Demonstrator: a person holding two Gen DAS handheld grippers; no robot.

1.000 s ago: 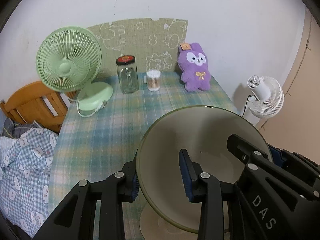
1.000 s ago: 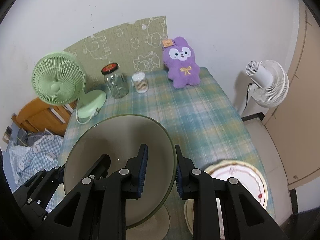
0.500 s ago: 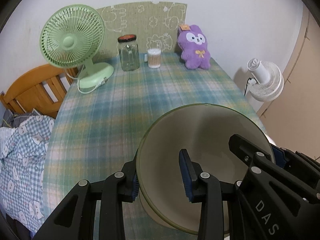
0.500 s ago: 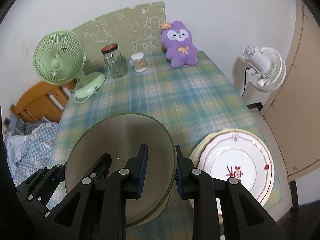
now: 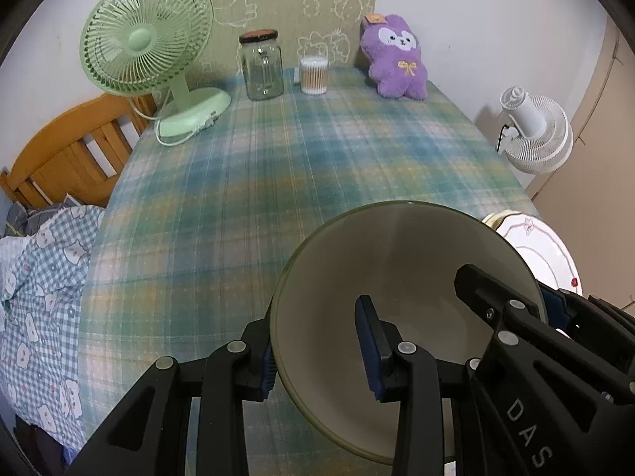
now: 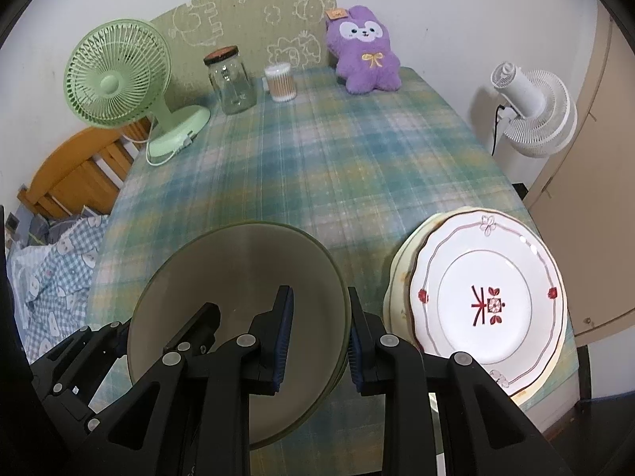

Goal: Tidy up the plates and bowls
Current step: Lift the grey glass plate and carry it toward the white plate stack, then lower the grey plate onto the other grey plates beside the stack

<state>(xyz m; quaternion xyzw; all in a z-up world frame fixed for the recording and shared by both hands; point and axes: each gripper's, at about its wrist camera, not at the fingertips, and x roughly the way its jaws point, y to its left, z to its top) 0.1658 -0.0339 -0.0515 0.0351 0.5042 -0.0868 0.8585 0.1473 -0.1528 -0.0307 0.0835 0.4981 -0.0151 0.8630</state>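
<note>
A large beige bowl with a green rim [image 5: 397, 277] [image 6: 238, 285] is held by both grippers over the near part of the plaid table. My left gripper [image 5: 317, 361] is shut on the bowl's left rim, one finger inside and one outside. My right gripper [image 6: 317, 341] is shut on the bowl's right rim the same way. A second bowl rim shows just beneath it in the right wrist view. A stack of white plates with red decoration [image 6: 484, 301] lies on the table right of the bowl; it also shows in the left wrist view [image 5: 539, 250].
At the table's far end stand a green desk fan [image 6: 119, 79], a glass jar [image 6: 232, 83], a cotton swab box [image 6: 281, 83] and a purple plush rabbit [image 6: 365, 55]. A wooden chair [image 5: 67, 158] and checked cloth are left. A white floor fan [image 6: 528, 111] stands right.
Both grippers have pulled back and tilted down with the bowl. More of the table shows, and the plate stack has come fully into the right wrist view.
</note>
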